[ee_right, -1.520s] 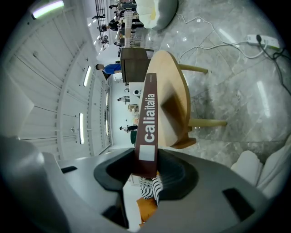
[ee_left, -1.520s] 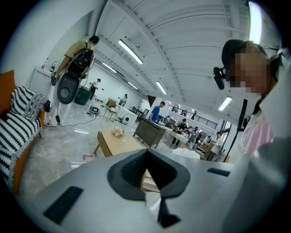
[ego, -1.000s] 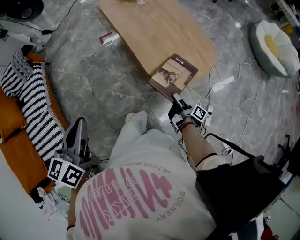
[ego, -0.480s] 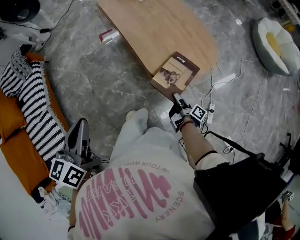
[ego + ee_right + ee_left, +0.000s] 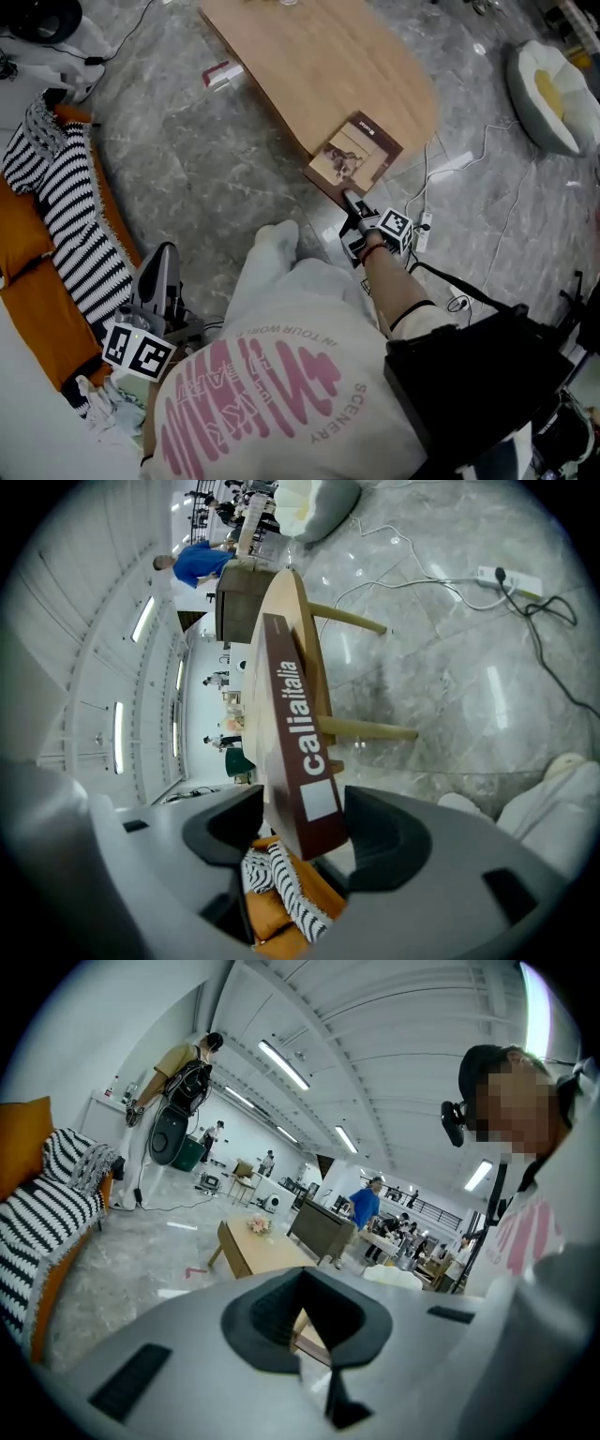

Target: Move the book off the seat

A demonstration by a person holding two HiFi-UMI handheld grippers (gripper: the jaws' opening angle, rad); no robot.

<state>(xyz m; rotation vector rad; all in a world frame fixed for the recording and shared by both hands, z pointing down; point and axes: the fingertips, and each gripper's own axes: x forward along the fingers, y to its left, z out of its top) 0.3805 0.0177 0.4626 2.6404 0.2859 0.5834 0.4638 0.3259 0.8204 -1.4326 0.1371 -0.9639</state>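
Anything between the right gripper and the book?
Nothing visible. The book lies on the corner of the table, its near edge directly between the jaws of the right gripper, which have just been opening; a gap shows beside the book.

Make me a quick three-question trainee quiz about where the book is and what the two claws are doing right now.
1. True or false: the brown rectangular book lies on the orange sofa seat.
2. What stands between the jaws of the right claw? A) the book B) a white cable C) nothing
3. Which claw has nothing between its jaws?
Key: 1 false, it rests on the low wooden table. 2 A; those jaws have just been opening around it. 3 the left claw, shut.
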